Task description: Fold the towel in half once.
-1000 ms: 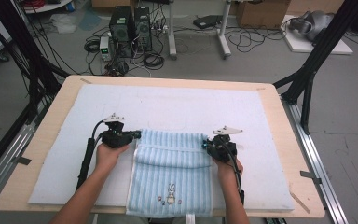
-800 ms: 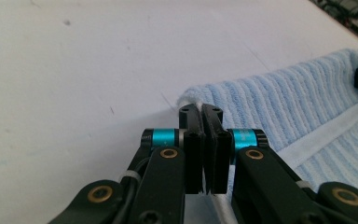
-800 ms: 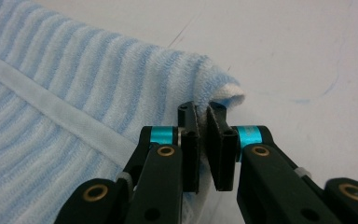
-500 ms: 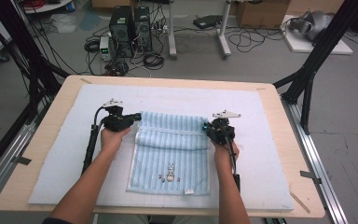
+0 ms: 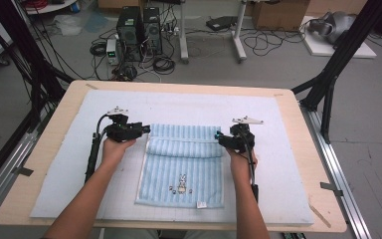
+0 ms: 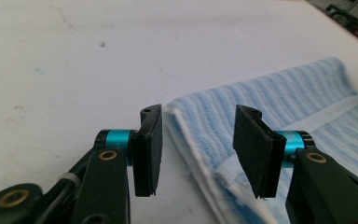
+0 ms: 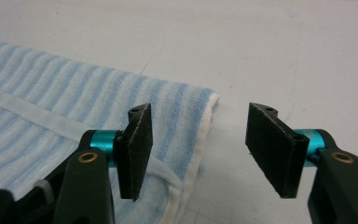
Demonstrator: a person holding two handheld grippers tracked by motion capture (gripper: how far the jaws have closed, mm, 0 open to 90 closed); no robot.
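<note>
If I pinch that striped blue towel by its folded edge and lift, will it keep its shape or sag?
The towel will probably sag: it is soft terry, and its folded top edge already lies limp and rounded. It looks light, so both open tongs, left and right, should lift it easily. The fold may fall open, since nothing pins it.

Soft terry cloth with ribbed blue stripes makes up the towel, lying on a matt, pale blue mat over a bare wooden table, while matt black rubbery pads sit on glossy teal metal collars.
</note>
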